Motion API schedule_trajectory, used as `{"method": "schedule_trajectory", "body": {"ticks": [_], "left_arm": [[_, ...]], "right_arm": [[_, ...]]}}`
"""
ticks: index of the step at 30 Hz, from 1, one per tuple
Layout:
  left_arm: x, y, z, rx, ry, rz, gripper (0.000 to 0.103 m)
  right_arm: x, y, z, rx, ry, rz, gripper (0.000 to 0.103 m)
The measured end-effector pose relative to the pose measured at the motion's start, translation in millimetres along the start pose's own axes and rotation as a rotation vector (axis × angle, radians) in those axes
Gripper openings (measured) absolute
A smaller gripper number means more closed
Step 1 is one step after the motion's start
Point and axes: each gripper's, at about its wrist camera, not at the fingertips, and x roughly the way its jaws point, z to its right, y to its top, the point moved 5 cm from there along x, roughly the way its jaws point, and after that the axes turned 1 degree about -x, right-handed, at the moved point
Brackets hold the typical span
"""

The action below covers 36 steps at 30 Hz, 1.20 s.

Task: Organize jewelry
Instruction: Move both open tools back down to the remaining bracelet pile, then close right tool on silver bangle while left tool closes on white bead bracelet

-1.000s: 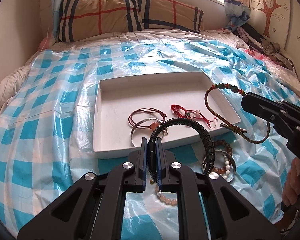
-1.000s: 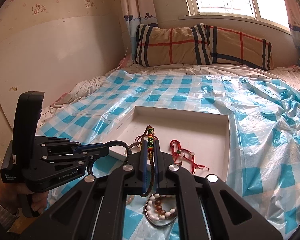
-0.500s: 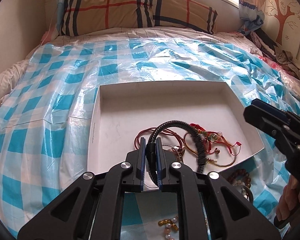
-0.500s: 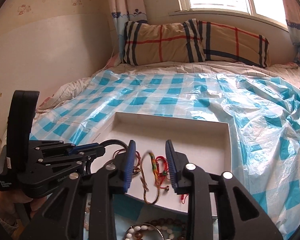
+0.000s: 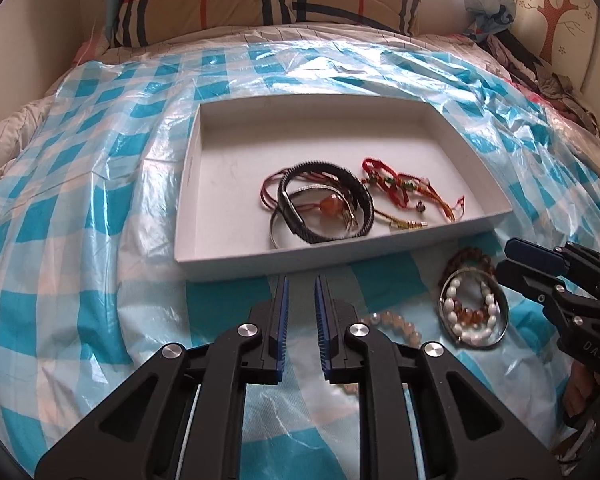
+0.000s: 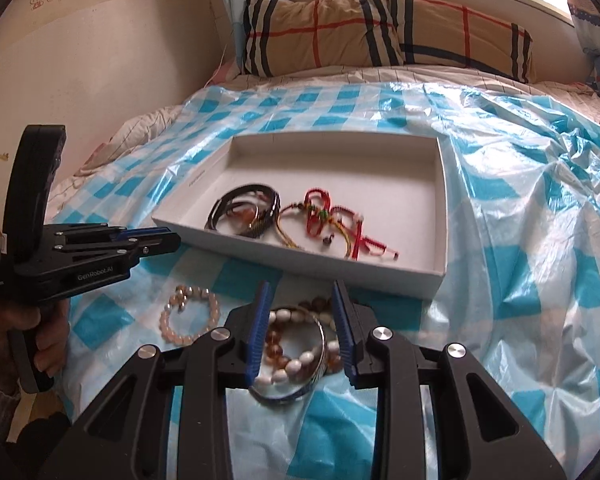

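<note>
Left wrist view first: the left gripper is empty now, its blue pads parting with nothing between them, hanging just short of the near wall of the white box. A second ago those pads were clamped on the black braided bracelet; that bracelet now lies flat inside the box, on top of a silver bangle and a red cord with an orange bead. Beside it sits the tangle of red and yellow cords, also in the box. So two more pieces are in. Still out on the checked plastic sheet: a pink bead bracelet just right of the pads, and a pile of bead bracelets close under the right gripper, which enters from the right edge.

Over to the right wrist view: the right gripper stands apart and bare. The green-beaded cord it pinched a second ago has dropped among the red and yellow cords in the box. Its pads now straddle the pile of bead bracelets without pressing on it. The pink bead bracelet lies to the left, near the left gripper, held in a hand.

My read: both drops done, and the last pieces outside the box come next.
</note>
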Motion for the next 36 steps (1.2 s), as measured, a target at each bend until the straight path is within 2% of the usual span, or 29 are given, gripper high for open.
{"method": "schedule_trajectory", "body": {"ticks": [8,15,16,20,25,36], "left_arm": [[11,-19,7,0.037,-0.018,-0.053,0.017],[10,-19,8,0.042,-0.015,-0.053,0.022],[10,-19,8,0.044,-0.014,-0.054,0.023],[8,-17,9,0.052,-0.009,-0.051,0.025],[6,-15,10,0.062,-0.004,-0.045,0.034],[3,-13,24,0.119,-0.003,-0.035,0.038]], "right_arm": [[14,-13,-2,-0.027,-0.035,-0.064,0.021],[19,-16,2,-0.017,-0.05,-0.094,0.02],[19,-17,1,-0.023,-0.049,-0.092,0.02],[13,-15,1,-0.017,-0.039,-0.065,0.007],[-1,-18,7,0.04,-0.001,-0.026,0.006],[-26,-28,27,0.134,0.012,0.027,0.006]]}}
